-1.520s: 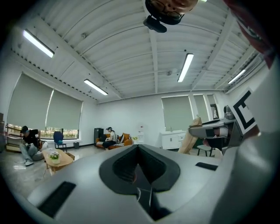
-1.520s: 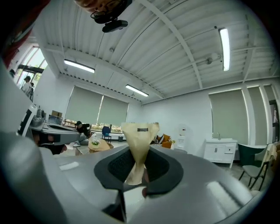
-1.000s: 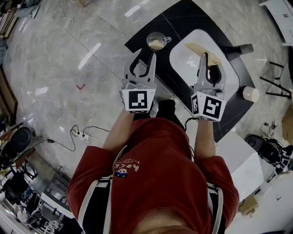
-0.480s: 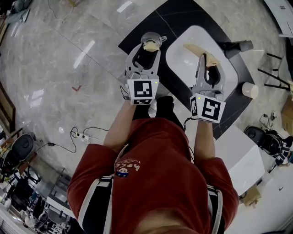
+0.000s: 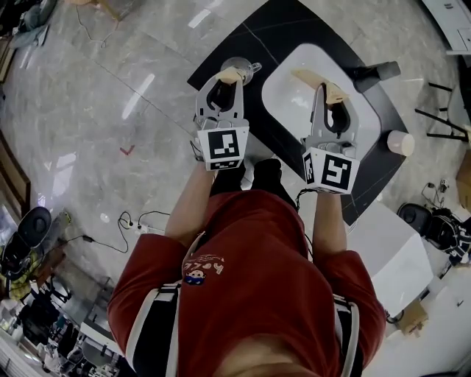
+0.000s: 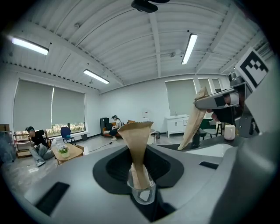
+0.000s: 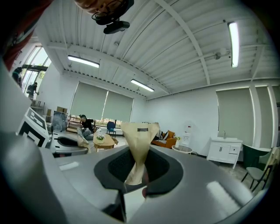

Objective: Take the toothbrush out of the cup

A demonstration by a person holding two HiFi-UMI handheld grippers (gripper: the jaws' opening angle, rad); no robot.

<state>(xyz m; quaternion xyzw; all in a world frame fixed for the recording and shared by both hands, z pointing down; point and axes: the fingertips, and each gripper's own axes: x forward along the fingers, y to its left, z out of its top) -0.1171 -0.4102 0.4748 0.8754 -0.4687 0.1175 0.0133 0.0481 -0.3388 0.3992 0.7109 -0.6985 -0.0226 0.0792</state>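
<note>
The left gripper (image 5: 229,79) is clenched on the tan paper-sleeved toothbrush (image 6: 136,144). Its jaws have just been closing, and the sleeve stands pinched between them. The toothbrush is not yet out: its lower end sits inside the small clear glass cup (image 6: 142,192), which stands on the black stone slab (image 5: 280,22) just beside the white oval basin (image 5: 294,103). The grip sits above the rim, probably so the cup stays put during a straight upward lift. The cup holds nothing else that shows.

The right gripper (image 5: 324,87) pinches a second tan paper-sleeved item (image 7: 139,144) and holds it over the basin, apart from the cup and clear of the left gripper's path.
</note>
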